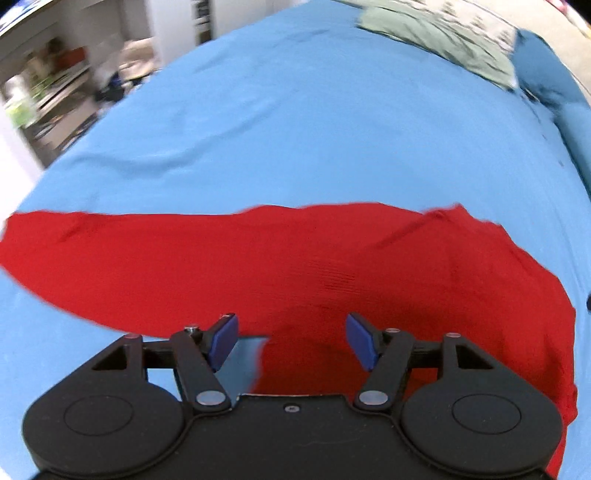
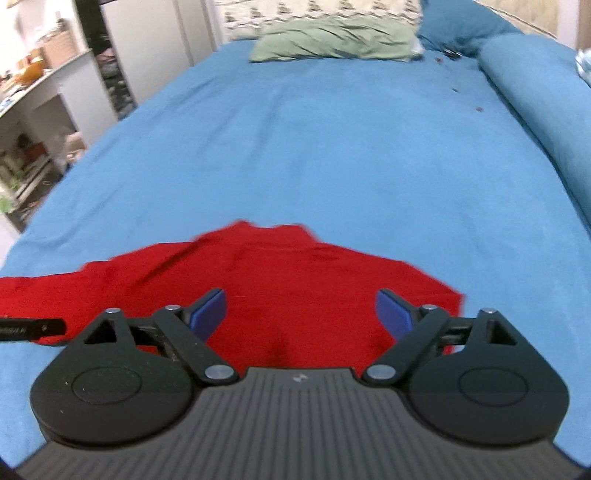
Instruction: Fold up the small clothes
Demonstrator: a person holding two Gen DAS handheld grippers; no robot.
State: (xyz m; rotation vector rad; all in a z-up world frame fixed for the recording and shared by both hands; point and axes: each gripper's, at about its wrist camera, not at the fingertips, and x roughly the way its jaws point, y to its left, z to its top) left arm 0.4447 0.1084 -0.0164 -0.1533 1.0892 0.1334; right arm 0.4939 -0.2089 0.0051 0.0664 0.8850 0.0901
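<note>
Left wrist view shows, nearest the lens, the left gripper (image 1: 291, 334) with its blue pads (image 1: 223, 341) spread apart and nothing between them; they hang above the red garment (image 1: 258, 258) without touching it. The garment lies flat on the blue bedsheet (image 1: 295, 129), stretched wide across the picture, with one edge doubled over near the right side. From the right wrist view, the right gripper (image 2: 300, 314) stands with its fingers wide apart too, empty, over the same red cloth, which ends in a short pointed part toward the far side. A dark bar pokes in at the left edge of that view; what it is cannot be told.

Judging by the lie of the cloth, a fold may already be laid, since the shape is long and fairly narrow, but the piece is not yet a compact packet. Further folds across its length look to be left, and both grippers would have to take hold again.

Farther off, the sheet is bare and nothing blocks the work. Beyond it rest a green pillow (image 2: 332, 40), a patterned pillow (image 2: 321, 11) and a blue bolster (image 2: 535, 92) at the right. Cluttered shelves (image 2: 33, 110) stand beside the bed at the left.
</note>
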